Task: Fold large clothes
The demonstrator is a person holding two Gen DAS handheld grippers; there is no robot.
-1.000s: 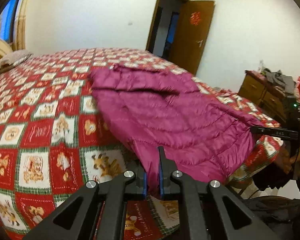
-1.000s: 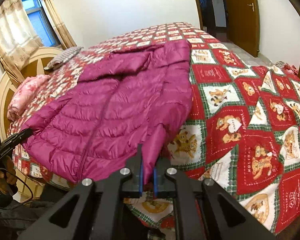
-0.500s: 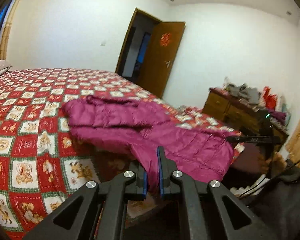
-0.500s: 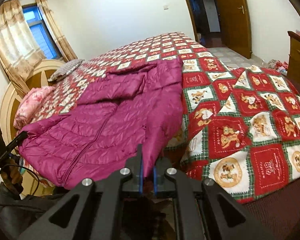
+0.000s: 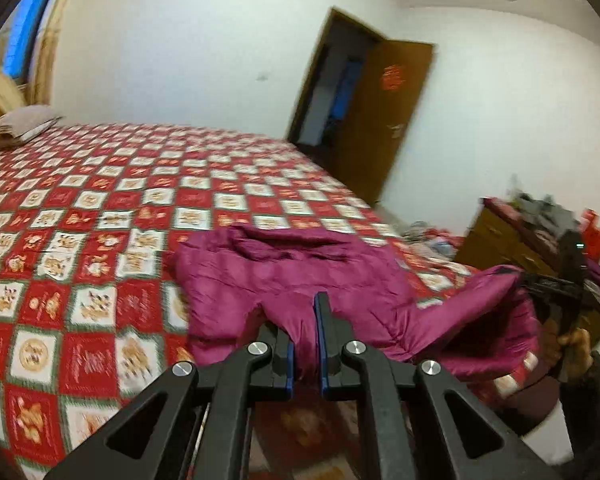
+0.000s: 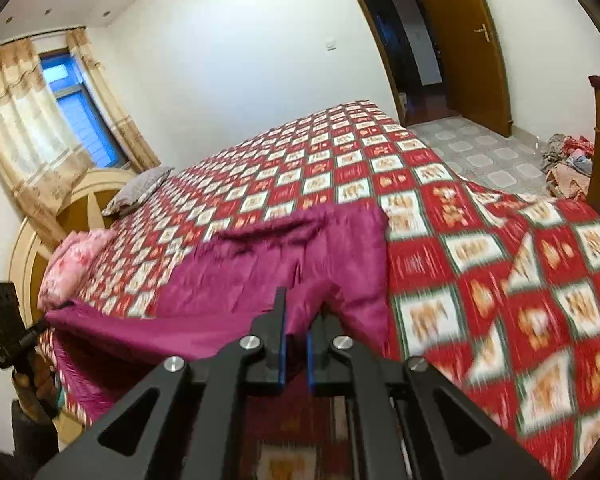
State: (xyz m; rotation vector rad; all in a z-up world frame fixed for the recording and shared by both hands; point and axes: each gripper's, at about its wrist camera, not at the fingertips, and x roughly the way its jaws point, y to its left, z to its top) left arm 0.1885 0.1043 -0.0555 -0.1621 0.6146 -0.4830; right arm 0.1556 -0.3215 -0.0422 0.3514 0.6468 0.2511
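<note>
A wide bed under a red, green and cream patchwork quilt printed with bears (image 5: 100,216) (image 6: 480,264) fills a white-walled bedroom. Beyond the bed's far corner a brown wooden door (image 5: 376,120) (image 6: 464,36) stands open; at its head are a pale wooden headboard (image 6: 40,248), a grey pillow (image 6: 140,190) and a curtained window (image 6: 68,108). A wooden dresser piled with clutter (image 5: 512,240) stands past the foot of the bed.

The magenta quilted puffer jacket (image 5: 300,280) (image 6: 260,276) lies across the near end of the bed. The left gripper (image 5: 304,344) is clenched on one corner of its hem, and the right gripper (image 6: 294,344) is clamped on the other corner.

A second ago the jacket lay flat and spread out; now its hem is lifted off the quilt and the near half hangs slack between the two grippers, while the collar end stays on the bed.

Both views are smeared by motion, so the jacket's stitching and zip are hard to make out. The person's hand on the right gripper (image 5: 576,344) is partly cut off behind fabric.
</note>
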